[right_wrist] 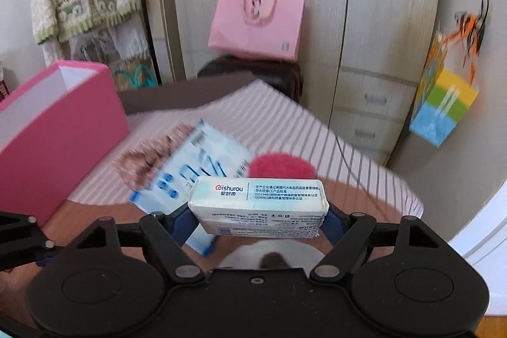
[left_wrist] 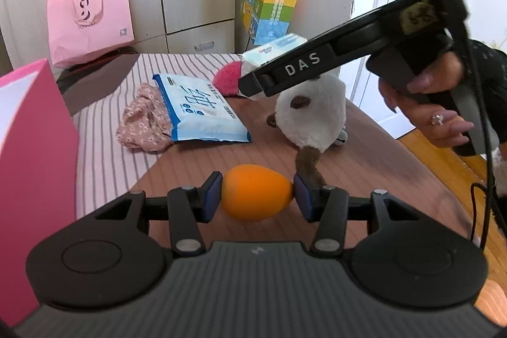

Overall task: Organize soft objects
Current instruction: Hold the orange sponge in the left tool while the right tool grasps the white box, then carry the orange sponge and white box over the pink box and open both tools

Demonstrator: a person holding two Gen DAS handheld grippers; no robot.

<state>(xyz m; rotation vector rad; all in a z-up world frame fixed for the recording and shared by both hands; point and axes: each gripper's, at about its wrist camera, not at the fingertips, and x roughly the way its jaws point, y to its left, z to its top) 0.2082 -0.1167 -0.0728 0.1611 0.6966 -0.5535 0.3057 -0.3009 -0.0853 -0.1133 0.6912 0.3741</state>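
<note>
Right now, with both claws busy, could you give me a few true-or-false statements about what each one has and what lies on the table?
1. The left claw grips an orange egg-shaped sponge. True.
2. The right claw is empty. False: it is shut on a tissue pack.
3. A pink box stands open at the table's left. True.
4. The plush toy lies inside the pink box. False: it sits on the table, under the right claw.
5. The wipes packet partly overlaps a floral cloth. True.
6. The pink bag hangs on the cabinet door. False: it stands on a dark surface behind the table.
</note>
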